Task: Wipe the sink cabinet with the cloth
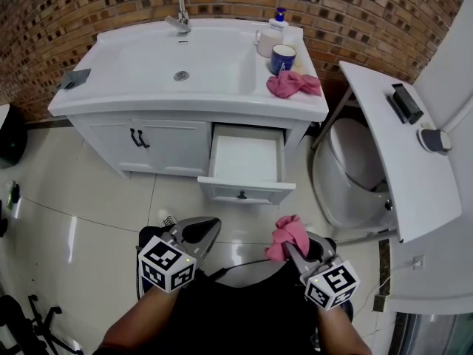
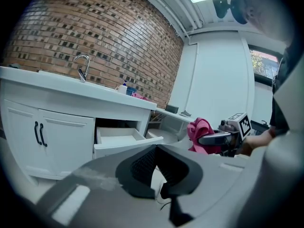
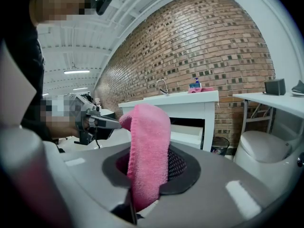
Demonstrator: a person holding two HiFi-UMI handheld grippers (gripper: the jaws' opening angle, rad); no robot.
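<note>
The white sink cabinet (image 1: 166, 148) stands against the brick wall, its right drawer (image 1: 244, 163) pulled out and empty. My right gripper (image 1: 293, 247) is shut on a pink cloth (image 1: 289, 233), low in the head view and well short of the cabinet. The cloth (image 3: 149, 146) stands up out of the right gripper (image 3: 142, 177), whose jaws pinch its lower end. My left gripper (image 1: 207, 232) hovers beside it, holding nothing. Its jaws (image 2: 159, 174) look closed. From the left gripper view I see the cloth (image 2: 200, 133) to the right.
A second pink cloth (image 1: 293, 84), a blue cup (image 1: 282, 56) and a soap bottle (image 1: 275, 29) sit on the countertop right of the basin, with the faucet (image 1: 174, 4) behind. A toilet (image 1: 347, 174) and a white shelf (image 1: 399, 161) stand to the right.
</note>
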